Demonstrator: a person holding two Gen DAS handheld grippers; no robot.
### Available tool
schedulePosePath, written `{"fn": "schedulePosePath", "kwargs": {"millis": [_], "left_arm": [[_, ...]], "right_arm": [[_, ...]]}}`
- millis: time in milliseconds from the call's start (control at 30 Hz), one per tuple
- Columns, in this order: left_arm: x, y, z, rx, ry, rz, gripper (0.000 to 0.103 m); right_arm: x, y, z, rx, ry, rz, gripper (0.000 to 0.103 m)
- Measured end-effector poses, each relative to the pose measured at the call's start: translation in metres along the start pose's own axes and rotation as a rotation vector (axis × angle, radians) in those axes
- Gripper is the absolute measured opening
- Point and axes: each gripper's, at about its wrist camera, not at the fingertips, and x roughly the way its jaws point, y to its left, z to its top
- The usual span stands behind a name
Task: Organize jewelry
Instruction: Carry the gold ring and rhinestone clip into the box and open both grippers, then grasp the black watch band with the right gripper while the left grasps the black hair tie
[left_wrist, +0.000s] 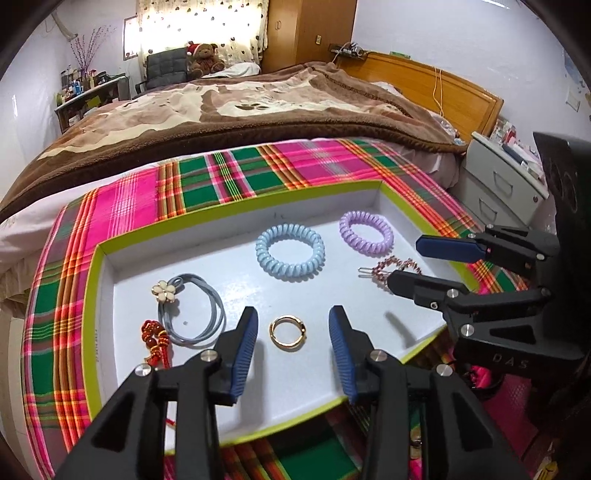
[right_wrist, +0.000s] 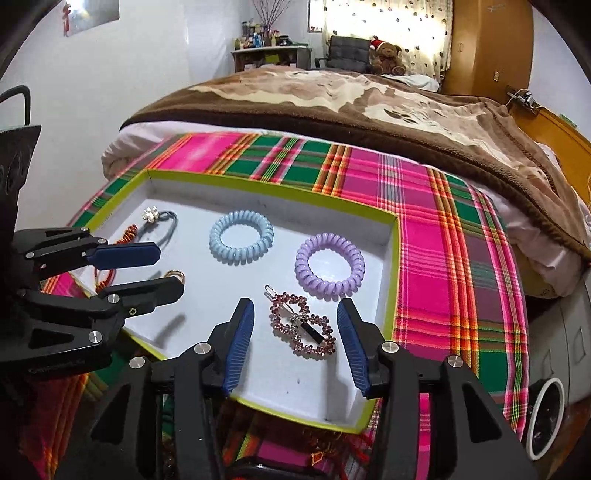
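Observation:
A white tray with a lime-green rim (left_wrist: 240, 217) (right_wrist: 266, 192) lies on a plaid cloth. In the left wrist view my left gripper (left_wrist: 293, 314) stands open over the tray, and a gold ring (left_wrist: 288, 346) lies flat between its fingers, touching neither pad. In the right wrist view my right gripper (right_wrist: 295, 304) is open around a pink rhinestone hair clip (right_wrist: 303, 328) that rests on the tray floor, free of both pads. Also in the tray are a blue spiral hair tie (left_wrist: 290, 269), a purple spiral hair tie (left_wrist: 365, 248), a grey hair tie with a flower (left_wrist: 165, 291) and a red beaded charm (left_wrist: 155, 336).
The pink and green plaid cloth (left_wrist: 236, 177) covers the foot of a bed with a brown blanket (left_wrist: 221, 107). A grey nightstand (left_wrist: 498, 184) stands to the right of the bed. A chair with a teddy bear (left_wrist: 203, 55) and a cluttered desk are at the far wall.

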Motion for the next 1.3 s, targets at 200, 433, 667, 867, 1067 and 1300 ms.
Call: {"fn": "schedulePosePath", "kwargs": {"millis": [200, 433, 667, 867, 1067, 1300], "left_arm": [[-0.024, -0.002, -0.005, -0.025, -0.043, -0.008, 0.044], [-0.054, -0.010, -0.021, -0.052, -0.100, -0.035, 0.049], [-0.064, -0.025, -0.041, -0.060, -0.115, -0.055, 0.051], [-0.061, -0.033, -0.055, -0.072, -0.093, -0.056, 0.051], [-0.063, -0.030, -0.064, -0.095, -0.085, -0.051, 0.051], [-0.064, -0.024, -0.069, -0.117, -0.078, -0.041, 0.051]], "right_arm": [[-0.028, -0.004, -0.006, 0.043, -0.065, 0.021, 0.048], [-0.073, -0.014, -0.026, 0.086, -0.139, 0.030, 0.048], [-0.090, -0.026, -0.061, 0.127, -0.116, -0.007, 0.048], [-0.078, -0.028, -0.085, 0.138, -0.039, -0.004, 0.048], [-0.066, -0.029, -0.095, 0.154, 0.002, -0.005, 0.048], [-0.062, -0.022, -0.094, 0.133, -0.001, 0.013, 0.048]]}}
